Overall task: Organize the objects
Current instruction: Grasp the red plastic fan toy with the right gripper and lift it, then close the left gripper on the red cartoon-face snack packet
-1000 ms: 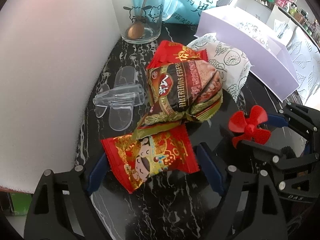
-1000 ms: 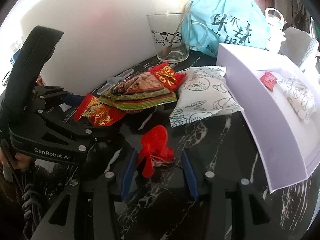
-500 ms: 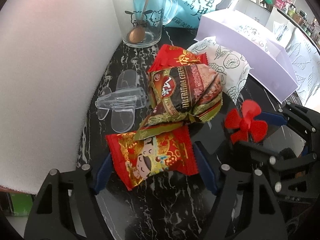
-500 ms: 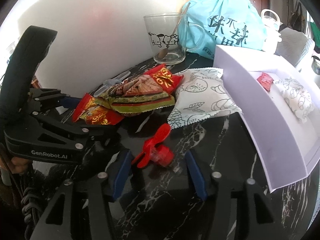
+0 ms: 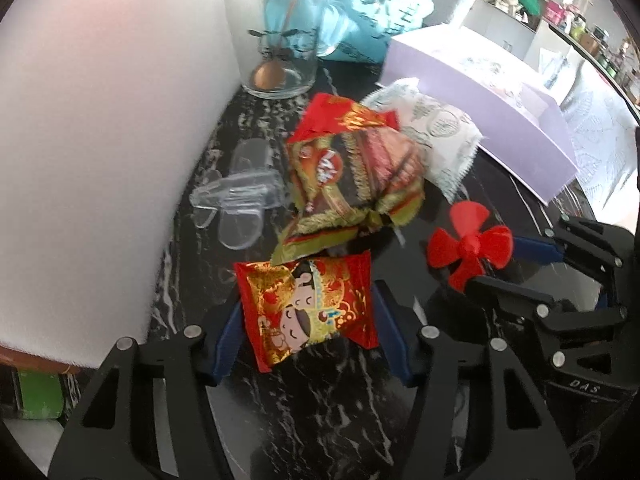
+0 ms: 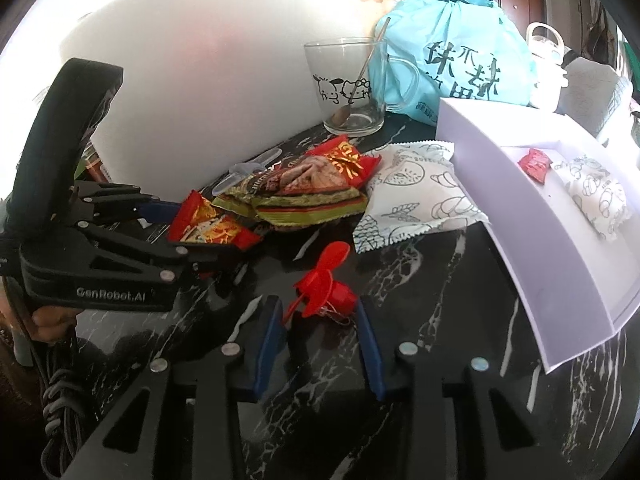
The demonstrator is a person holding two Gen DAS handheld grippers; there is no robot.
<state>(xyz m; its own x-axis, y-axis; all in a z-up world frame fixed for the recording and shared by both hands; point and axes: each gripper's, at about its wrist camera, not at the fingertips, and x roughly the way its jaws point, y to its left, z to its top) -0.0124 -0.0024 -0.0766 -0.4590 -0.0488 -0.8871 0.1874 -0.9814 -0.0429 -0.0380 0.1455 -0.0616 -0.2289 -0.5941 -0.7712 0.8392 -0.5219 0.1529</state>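
A red cartoon snack packet [image 5: 310, 308] lies on the black marble table between the fingers of my left gripper [image 5: 306, 324], which closes in on its edges; it also shows in the right wrist view [image 6: 208, 228]. A red toy propeller [image 6: 324, 288] sits between the fingers of my right gripper [image 6: 320, 320], which are close around it; it also shows in the left wrist view [image 5: 470, 246]. A brown-green cereal packet [image 5: 352, 184], a second red packet [image 5: 340, 118] and a white printed pouch [image 6: 412, 192] lie piled beyond.
A lilac box [image 6: 520, 216] on the right holds a small red packet [image 6: 534, 162] and a white pouch [image 6: 596, 196]. A glass mug with a spoon [image 6: 348, 92], a teal bag [image 6: 452, 48] and a clear plastic toy plane [image 5: 240, 196] stand by the white wall.
My left gripper has advanced and narrowed around the red cartoon packet. My right gripper has narrowed around the red propeller, which has tilted and turned.
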